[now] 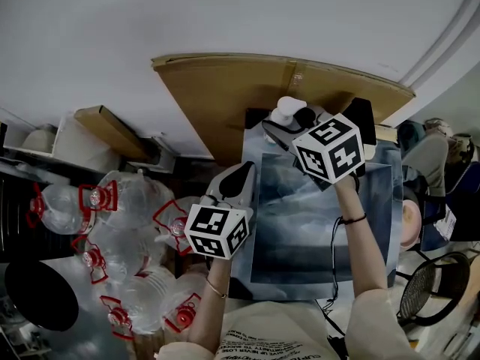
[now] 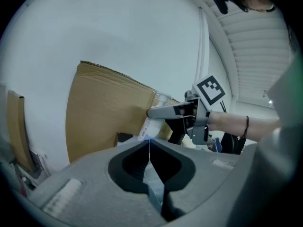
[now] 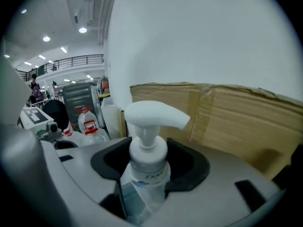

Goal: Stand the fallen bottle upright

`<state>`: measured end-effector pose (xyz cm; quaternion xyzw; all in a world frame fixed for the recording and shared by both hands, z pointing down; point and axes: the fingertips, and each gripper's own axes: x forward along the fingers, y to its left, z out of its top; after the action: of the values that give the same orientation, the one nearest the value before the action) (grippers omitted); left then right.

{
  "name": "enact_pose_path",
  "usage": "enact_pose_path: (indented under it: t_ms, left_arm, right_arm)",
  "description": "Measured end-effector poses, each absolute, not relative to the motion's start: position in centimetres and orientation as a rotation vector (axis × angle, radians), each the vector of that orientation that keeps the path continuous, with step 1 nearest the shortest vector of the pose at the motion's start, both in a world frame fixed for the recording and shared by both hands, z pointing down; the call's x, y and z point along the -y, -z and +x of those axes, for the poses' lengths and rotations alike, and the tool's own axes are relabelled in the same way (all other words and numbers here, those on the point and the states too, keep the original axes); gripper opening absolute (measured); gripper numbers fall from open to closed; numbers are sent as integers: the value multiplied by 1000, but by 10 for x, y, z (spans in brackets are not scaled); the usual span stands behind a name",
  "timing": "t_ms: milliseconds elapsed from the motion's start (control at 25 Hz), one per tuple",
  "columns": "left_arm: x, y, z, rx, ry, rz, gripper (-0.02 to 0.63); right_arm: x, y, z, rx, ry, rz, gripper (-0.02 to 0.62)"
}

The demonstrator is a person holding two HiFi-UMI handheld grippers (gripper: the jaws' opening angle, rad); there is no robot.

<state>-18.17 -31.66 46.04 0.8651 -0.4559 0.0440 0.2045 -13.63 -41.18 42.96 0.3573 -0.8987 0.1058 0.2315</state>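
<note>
right gripper view: right gripper point(image 3: 147, 181) clamped on pump bottle point(image 3: 152, 119) below its neck, nozzle up, apparently for standing it; left gripper point(image 2: 149, 148) closed, empty.

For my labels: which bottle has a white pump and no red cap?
The pump bottle held in the right gripper. Only it has a white pump; the jugs at the head view's left have red caps.

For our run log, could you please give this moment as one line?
right gripper: jaws shut on pump bottle | left gripper: jaws shut, empty
</note>
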Motion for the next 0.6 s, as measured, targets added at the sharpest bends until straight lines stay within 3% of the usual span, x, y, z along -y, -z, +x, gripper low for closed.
enact_pose_path:
  t_ms: [600]
  left_arm:
    - [316,-461,-183,1287,-139,2406,26]
  right_arm:
    - [412,-439,-127,2514,-359,1184,232]
